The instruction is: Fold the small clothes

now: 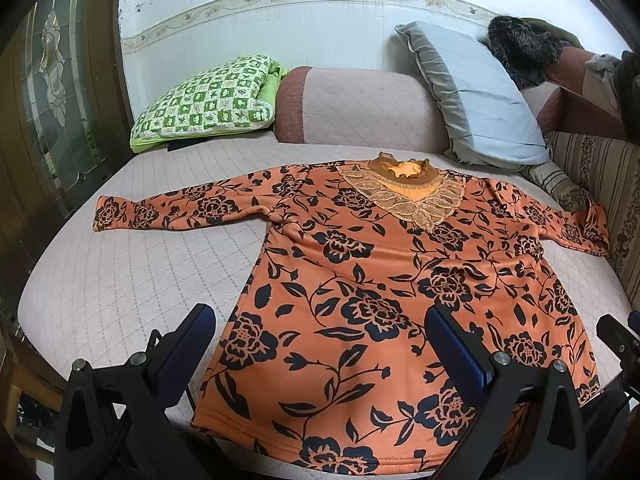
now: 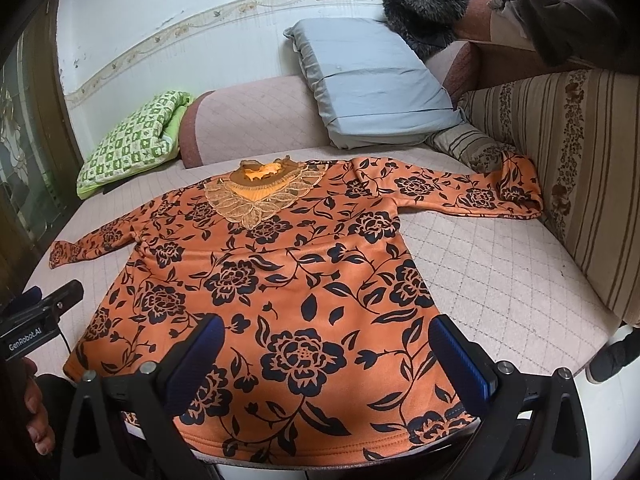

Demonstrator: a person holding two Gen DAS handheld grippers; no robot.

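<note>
Shirt (image 1: 384, 280), orange with black flowers, lies flat and face up on the quilted sofa seat (image 1: 132, 264), collar away from the tongs, hem nearest, sleeves spread sideways. Left tongs (image 1: 320, 344) and right tongs (image 2: 324, 344) both hang wide open over the hem, holding nothing. Each is nearest its own hem corner; the long axis runs straight ahead.

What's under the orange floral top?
The orange floral top lies spread flat on a pink quilted cushion, sleeves out. Whether anything sits between top and cushion can't be seen; the fabric covers it.
</note>
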